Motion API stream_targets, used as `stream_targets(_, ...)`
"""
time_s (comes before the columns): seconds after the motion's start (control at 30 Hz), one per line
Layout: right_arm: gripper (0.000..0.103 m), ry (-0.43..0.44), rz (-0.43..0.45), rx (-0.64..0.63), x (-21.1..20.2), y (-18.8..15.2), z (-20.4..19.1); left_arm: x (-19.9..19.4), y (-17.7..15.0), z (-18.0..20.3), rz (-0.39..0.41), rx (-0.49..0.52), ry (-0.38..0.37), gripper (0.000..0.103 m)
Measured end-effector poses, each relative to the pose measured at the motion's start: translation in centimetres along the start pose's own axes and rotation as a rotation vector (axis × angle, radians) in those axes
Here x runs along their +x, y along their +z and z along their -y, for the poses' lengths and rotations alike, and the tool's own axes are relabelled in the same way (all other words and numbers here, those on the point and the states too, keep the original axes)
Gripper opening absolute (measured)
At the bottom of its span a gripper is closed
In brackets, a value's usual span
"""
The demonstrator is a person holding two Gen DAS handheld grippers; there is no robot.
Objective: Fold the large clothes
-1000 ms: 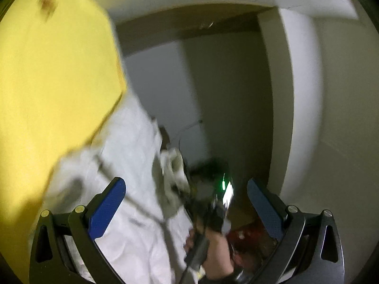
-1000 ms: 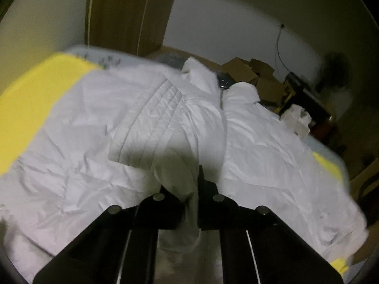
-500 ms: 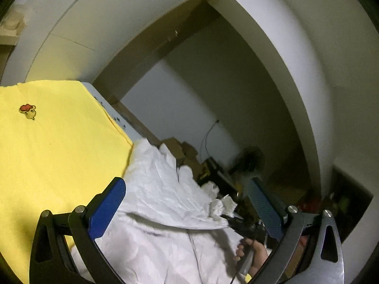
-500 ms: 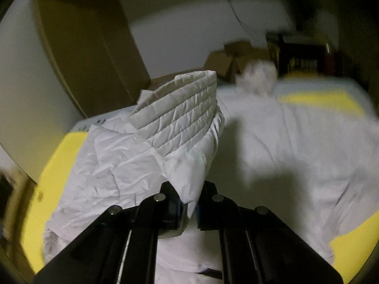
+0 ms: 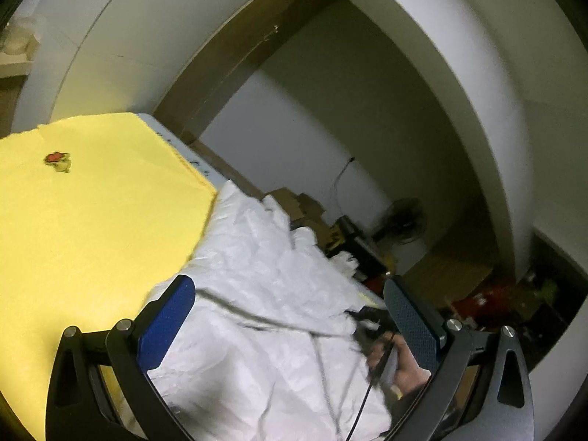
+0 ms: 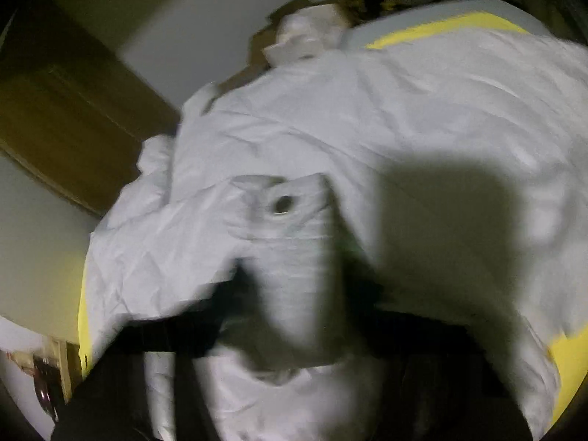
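The white jacket (image 5: 264,294) lies spread and crumpled over a yellow sheet (image 5: 92,228) on the bed, with the zip line running down its middle. It is far from folded: the body is open and wide, and no neat edges show. One part is being carried across: a ribbed cuff or hem piece with a metal eyelet (image 6: 283,204) stands up between the jaws of the right gripper (image 6: 301,294), draped over the jacket's body. That view is badly blurred, so whether the pads pinch the cloth or have let it go cannot be told for sure; the jaws have just been opening a little, with the fabric between them. This looks like the first fold, a sleeve being brought in over the chest.

The left gripper (image 5: 290,316) hangs above the near side of the jacket with its blue-padded fingers (image 5: 165,323) spread wide and nothing between them. The person's right hand (image 5: 400,364) shows low in that view, gripping its handle.

What is left, by my judgement: laying that sleeve flat, bringing in the other side, then folding the body
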State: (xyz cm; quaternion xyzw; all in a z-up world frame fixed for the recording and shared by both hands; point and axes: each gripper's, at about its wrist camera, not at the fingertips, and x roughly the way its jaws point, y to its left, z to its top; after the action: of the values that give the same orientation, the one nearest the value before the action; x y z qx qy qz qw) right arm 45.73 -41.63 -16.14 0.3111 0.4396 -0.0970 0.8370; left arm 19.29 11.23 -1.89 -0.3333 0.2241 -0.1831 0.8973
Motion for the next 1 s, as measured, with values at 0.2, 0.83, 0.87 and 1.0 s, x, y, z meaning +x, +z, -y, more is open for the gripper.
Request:
stream_targets(0.2, 0.015, 0.121, 0.133, -0.096, -1.2, 2.6, -5.2, -1.5, -0.8, 0.5, -0.005, 0.031, 0.045, 0.103)
stream_targets(0.83, 0.089, 0.382, 0.248, -0.17, -16.8, -6.4, 3.4, 2.4, -3.8, 3.0, -0.141, 0.125, 0.077, 0.103)
stream_targets(0.87, 0.097, 0.408, 0.261, -0.185, -17.9, -7.3, 4.4, 3.1, -4.0, 3.8, -0.157, 0.14, 0.069, 0.103)
stream_targets(1.0, 0.103, 0.376, 0.335, -0.185, -20.9, -10.4, 10.6, 5.6, -5.0, 7.6, -0.213, 0.208, 0.019, 0.103)
